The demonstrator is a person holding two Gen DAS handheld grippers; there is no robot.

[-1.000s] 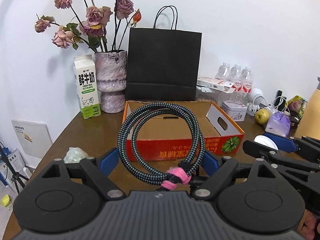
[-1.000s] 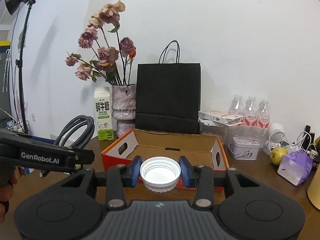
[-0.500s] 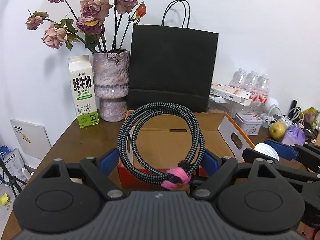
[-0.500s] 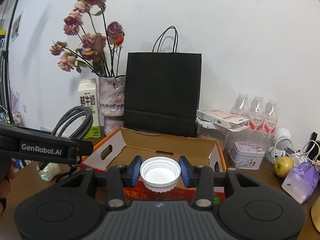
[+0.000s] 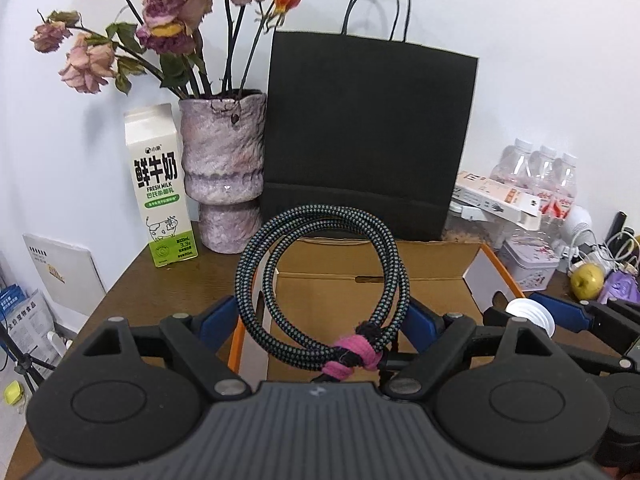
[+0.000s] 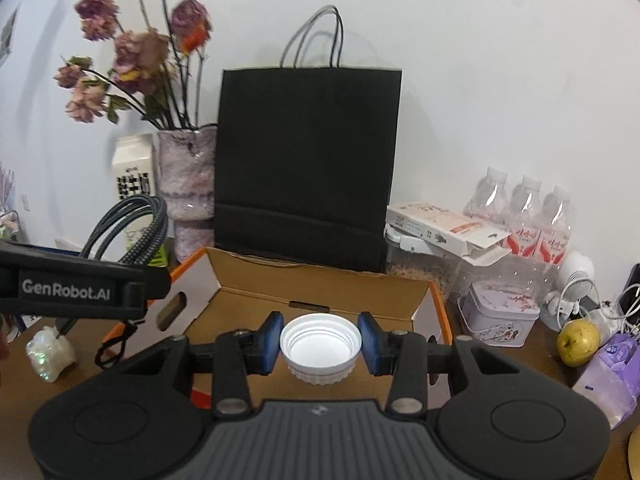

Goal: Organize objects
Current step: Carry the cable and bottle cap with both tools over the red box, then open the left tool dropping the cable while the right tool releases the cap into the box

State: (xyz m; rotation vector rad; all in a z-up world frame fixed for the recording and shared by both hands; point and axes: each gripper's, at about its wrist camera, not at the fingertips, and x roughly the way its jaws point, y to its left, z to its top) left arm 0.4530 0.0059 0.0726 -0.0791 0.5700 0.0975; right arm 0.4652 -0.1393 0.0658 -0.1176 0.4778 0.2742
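My left gripper is shut on a coiled braided cable tied with a pink band, held upright over the near edge of an open orange cardboard box. My right gripper is shut on a white plastic lid, open side facing me, held above the same box. The lid also shows in the left wrist view at the right. The cable also shows in the right wrist view at the left.
A black paper bag stands behind the box. A vase of dried roses and a milk carton stand at the left. Water bottles, a small tin, a pear and a purple packet crowd the right. A crumpled wrapper lies left.
Both grippers have moved forward toward the box and now hang over it. Both still hold their objects.
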